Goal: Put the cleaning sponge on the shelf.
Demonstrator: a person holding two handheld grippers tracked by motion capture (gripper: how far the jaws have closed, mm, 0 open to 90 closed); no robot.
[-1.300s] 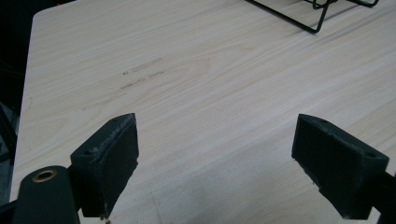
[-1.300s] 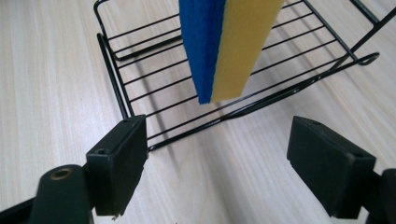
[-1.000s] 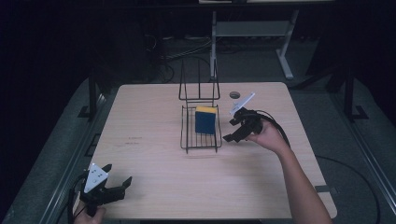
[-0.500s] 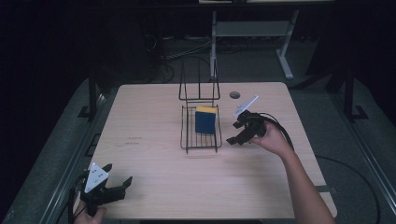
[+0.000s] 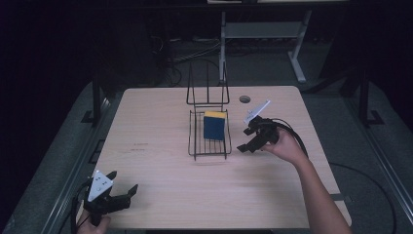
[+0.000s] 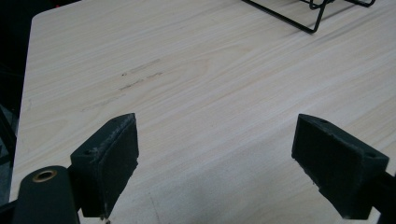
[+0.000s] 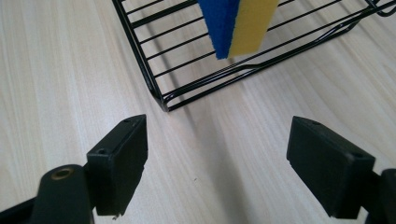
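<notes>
Two grippers sit over a pale wooden table; the left gripper hovers at the near left corner, jaws spread wide with nothing between them; the right gripper, jaws likewise wide apart and empty, is held just beside a black wire rack near the table's middle; a blue-and-yellow sponge stands on edge inside that rack (blue face toward the right gripper).

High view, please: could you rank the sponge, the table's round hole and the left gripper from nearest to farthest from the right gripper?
1. Sponge, just left of the right gripper, standing in the rack.
2. Hole, beyond it, toward the far edge.
3. Left gripper, at the near left corner.
</notes>
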